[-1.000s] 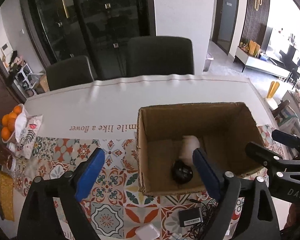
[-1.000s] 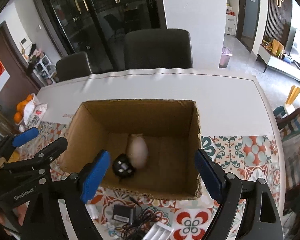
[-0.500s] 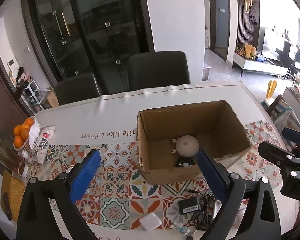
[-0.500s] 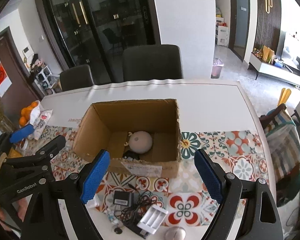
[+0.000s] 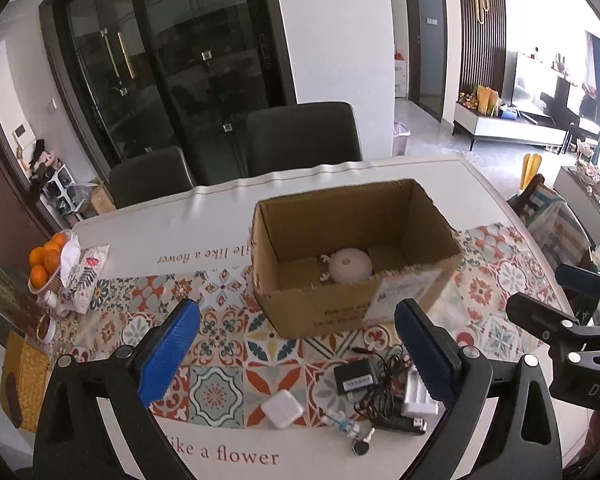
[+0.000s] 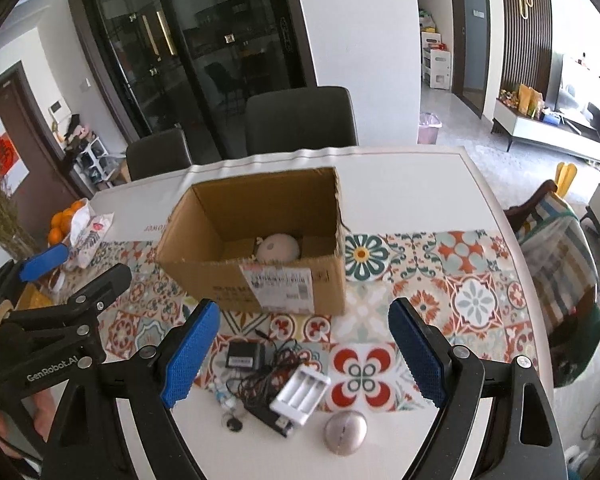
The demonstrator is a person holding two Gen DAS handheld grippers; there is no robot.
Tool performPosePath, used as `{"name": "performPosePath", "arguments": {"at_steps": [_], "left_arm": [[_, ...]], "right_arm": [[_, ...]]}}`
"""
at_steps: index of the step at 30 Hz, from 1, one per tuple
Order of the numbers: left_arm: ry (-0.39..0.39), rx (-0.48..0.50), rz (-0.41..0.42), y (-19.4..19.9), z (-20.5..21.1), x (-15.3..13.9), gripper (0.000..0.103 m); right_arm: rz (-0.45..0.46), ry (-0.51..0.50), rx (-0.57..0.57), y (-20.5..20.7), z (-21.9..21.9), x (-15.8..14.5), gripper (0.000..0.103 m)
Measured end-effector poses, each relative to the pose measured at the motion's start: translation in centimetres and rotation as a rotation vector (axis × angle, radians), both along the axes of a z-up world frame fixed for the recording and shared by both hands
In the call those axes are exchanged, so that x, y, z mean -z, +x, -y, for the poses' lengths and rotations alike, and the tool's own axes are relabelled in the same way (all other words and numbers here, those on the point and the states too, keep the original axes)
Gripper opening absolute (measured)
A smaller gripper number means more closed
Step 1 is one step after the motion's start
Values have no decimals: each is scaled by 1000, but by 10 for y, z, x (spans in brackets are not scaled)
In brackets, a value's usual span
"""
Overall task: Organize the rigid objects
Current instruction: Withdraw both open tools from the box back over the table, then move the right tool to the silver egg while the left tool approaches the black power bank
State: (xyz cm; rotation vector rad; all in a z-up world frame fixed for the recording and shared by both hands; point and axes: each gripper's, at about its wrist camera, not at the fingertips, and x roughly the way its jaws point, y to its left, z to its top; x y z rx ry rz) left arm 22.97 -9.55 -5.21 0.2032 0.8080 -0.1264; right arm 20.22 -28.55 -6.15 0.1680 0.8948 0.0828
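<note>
Left wrist view
- left gripper [image 5: 296, 350]: jaws spread wide, nothing between the blue pads, held above the near table edge.
- cardboard box [image 5: 324, 312]: open top, on the patterned tablecloth [image 5: 216, 390], just beyond the pads.
- round white gadget [image 5: 350, 265]: inside the box, on its floor, near the front wall; small antler-like bits on its left side.
- black adapter [image 5: 355, 378]: on the cloth near the box front, tangled black cable [image 5: 384, 394] at its right.
- white battery charger [image 5: 418, 398]: right of the cable, partly hidden by the right pad.
- white square plug [image 5: 281, 409]: near of the adapter, to its left.
- small figurine [image 5: 342, 426]: lying near the table edge, detail too small to read.
- oranges [image 5: 46, 260]: in a basket, far left of the table.
- right gripper [image 5: 576, 300]: visible at the right edge, fingers apart.

Right wrist view
- right gripper [image 6: 306, 350]: jaws released, wide apart, empty, above the near clutter.
- cardboard box [image 6: 292, 288]: centre, shipping label on the near wall.
- round white gadget [image 6: 279, 249]: inside the box, right of centre.
- white battery charger [image 6: 300, 394]: empty slots, lying on the cable [image 6: 260, 384] between the pads.
- black adapter [image 6: 242, 356]: left of the charger, closer to the box.
- silver round disc [image 6: 345, 432]: nearest the table edge, right of the charger.
- left gripper [image 6: 76, 266]: at the left edge, fingers apart.
- chairs [image 6: 300, 120]: two, dark, at the far side of the table.
</note>
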Motion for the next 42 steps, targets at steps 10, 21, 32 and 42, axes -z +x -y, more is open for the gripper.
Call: {"name": "performPosePath", "arguments": {"at_steps": [10, 21, 32, 42], "left_arm": [[5, 0, -69, -24, 9, 26, 99], [10, 8, -185, -45, 24, 68, 99], [14, -24, -272, -58, 23, 108, 99], [8, -32, -352, -64, 22, 144, 99]], "right_arm": [[-66, 4, 6, -27, 10, 28, 86], [-159, 2, 16, -49, 20, 65, 86], [-263, 0, -9, -56, 18, 106, 85], [-340, -11, -52, -55, 10, 143, 79]]}}
